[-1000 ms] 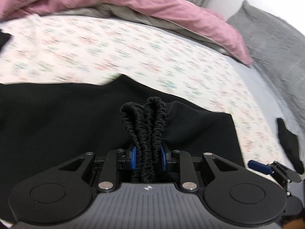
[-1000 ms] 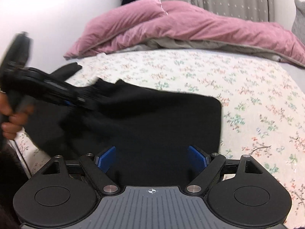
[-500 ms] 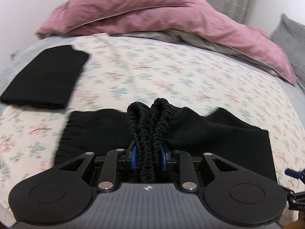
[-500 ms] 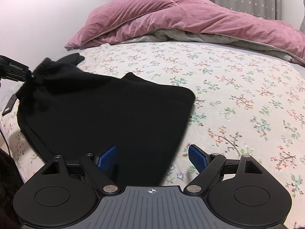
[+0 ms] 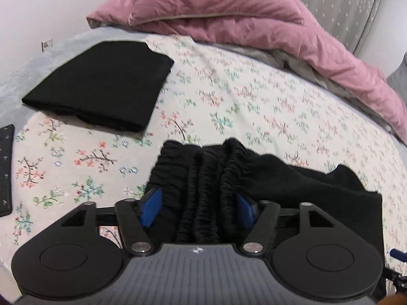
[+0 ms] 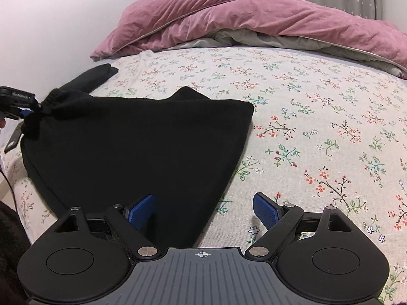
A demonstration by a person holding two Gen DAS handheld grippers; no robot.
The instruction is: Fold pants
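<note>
The black pants [image 6: 140, 147] lie folded on the floral bedsheet [image 6: 318, 127]. Their gathered elastic waistband [image 5: 203, 178] stands bunched between the jaws of my left gripper [image 5: 198, 209]. Those jaws are opening, and the blue pads stand clear on either side of the bunch. The right wrist view shows the left gripper [image 6: 17, 101] at the far left, at the waistband end. My right gripper [image 6: 203, 208] is open low over the near corner of the pants. Its left finger is over the cloth, its right finger over bare sheet, with nothing pinched.
A second black garment [image 5: 101, 86], folded flat, lies at the back left of the bed. A pink duvet [image 6: 229, 15] is heaped along the far side, with a grey pillow [image 5: 399, 81] at right. A dark flat object [image 5: 5, 167] sits at the bed's left edge.
My left gripper carried the waistband leftward across the bed, and the pants settled onto the sheet. Its jaws then spread off the bunch. The right gripper stayed open and shifted a little.
</note>
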